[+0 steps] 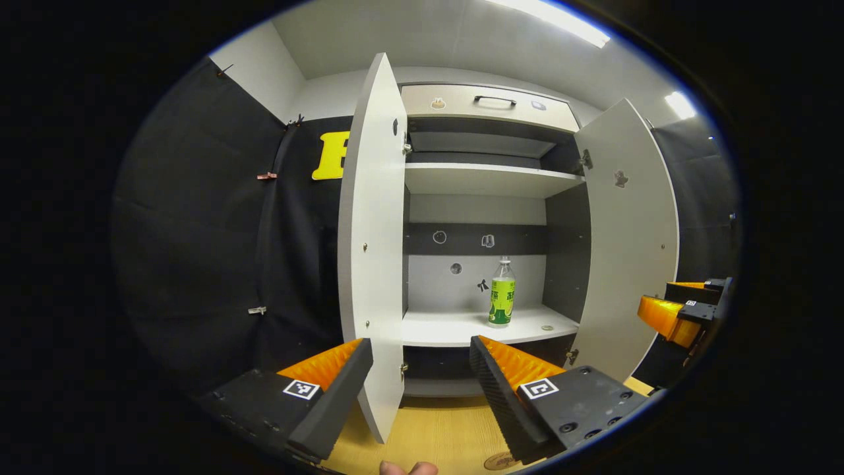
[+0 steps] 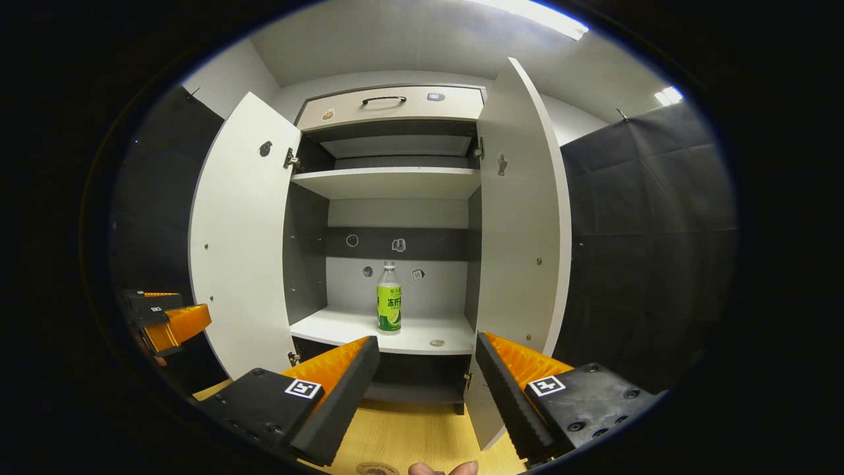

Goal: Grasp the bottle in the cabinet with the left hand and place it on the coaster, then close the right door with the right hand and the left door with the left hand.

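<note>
The clear plastic bottle with the green label stands upright on the white cabinet's lower shelf, ahead of and slightly right of the left gripper, whose jaws gape wide, as do the right gripper jaws.
</note>
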`<act>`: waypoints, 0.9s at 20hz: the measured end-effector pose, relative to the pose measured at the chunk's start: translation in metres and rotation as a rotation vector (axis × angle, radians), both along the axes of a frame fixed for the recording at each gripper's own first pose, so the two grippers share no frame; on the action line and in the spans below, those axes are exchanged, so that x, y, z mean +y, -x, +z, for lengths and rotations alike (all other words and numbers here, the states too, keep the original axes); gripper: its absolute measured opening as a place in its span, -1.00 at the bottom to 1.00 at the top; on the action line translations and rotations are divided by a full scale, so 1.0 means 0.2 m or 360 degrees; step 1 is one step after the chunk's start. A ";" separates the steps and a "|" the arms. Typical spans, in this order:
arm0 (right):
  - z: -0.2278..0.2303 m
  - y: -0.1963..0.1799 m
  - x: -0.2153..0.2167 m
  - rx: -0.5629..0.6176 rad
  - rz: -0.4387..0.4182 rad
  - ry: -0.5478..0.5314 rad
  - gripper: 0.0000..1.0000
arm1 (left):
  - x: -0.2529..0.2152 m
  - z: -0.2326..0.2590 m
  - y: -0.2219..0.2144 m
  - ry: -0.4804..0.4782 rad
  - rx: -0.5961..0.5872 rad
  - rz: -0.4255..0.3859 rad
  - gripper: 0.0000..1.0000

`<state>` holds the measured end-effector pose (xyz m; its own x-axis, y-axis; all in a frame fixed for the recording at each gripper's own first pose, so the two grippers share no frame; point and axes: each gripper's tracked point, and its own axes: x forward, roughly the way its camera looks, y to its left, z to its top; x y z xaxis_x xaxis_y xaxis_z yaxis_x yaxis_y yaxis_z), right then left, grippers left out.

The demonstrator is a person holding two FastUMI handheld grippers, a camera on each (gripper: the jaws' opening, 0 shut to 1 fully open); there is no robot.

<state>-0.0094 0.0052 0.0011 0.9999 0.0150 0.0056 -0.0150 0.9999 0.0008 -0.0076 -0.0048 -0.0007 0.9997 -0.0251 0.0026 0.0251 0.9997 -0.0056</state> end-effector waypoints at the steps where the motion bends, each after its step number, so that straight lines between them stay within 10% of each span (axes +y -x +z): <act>1: 0.00 0.01 0.00 -0.0001 0.0000 0.0000 0.96 | -0.01 0.01 -0.01 -0.0003 -0.0002 -0.0014 0.89; 18: 0.00 0.03 -0.34 0.0008 -0.0028 -0.0010 0.96 | -0.60 -0.02 -0.66 0.0027 -0.0022 -0.0228 0.89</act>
